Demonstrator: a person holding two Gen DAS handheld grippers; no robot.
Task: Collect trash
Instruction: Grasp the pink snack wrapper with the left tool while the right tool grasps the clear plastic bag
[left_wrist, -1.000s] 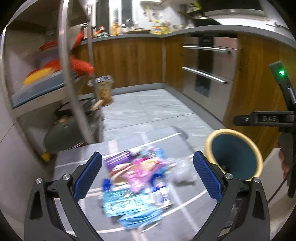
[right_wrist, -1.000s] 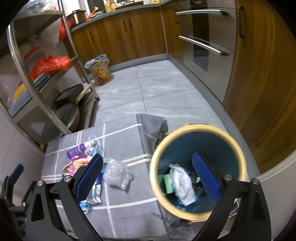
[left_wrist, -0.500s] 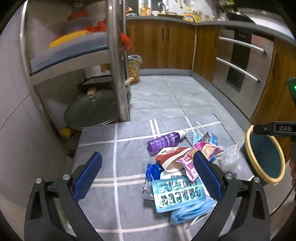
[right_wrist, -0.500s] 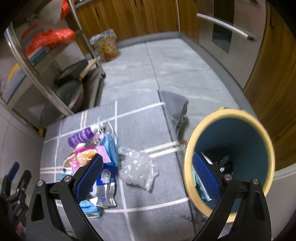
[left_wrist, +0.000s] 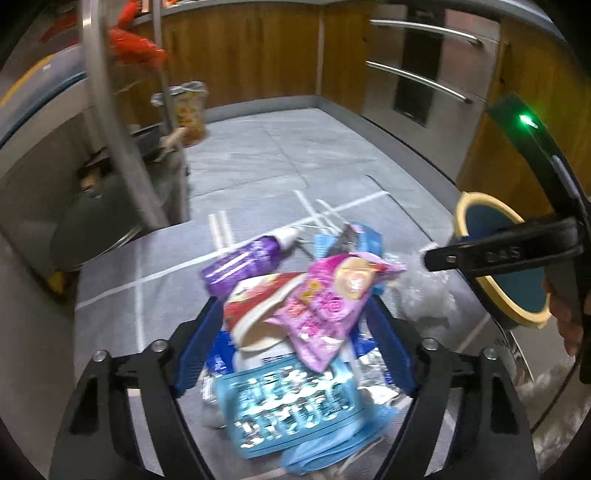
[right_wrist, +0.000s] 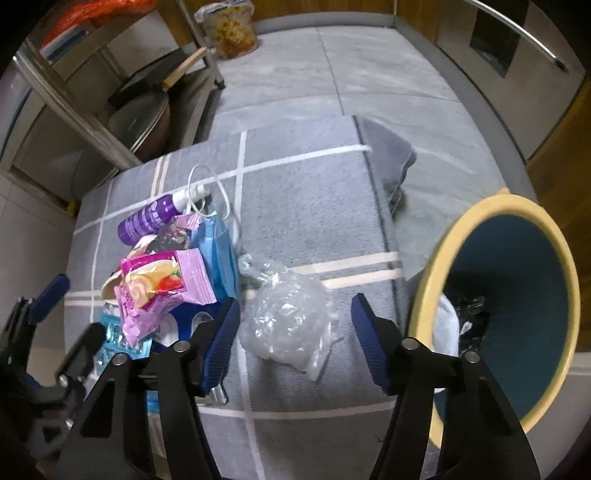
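Right gripper open over clear bag; bin w/ trash inside.

Dim indoor light, bluish cast. Heavy fisheye bending, black vignette in every corner. Left wrist view smeared by motion blur: wrappers soft, rack post streaked. Right wrist view sharper, plastic bag crisp with small glints. Green LED flaring bright. Bin interior sunk in shadow. Faint glare on oven handles.

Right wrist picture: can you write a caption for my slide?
Open right tongs hover over a crumpled clear plastic bag on the grey rug, beside the blue bin.
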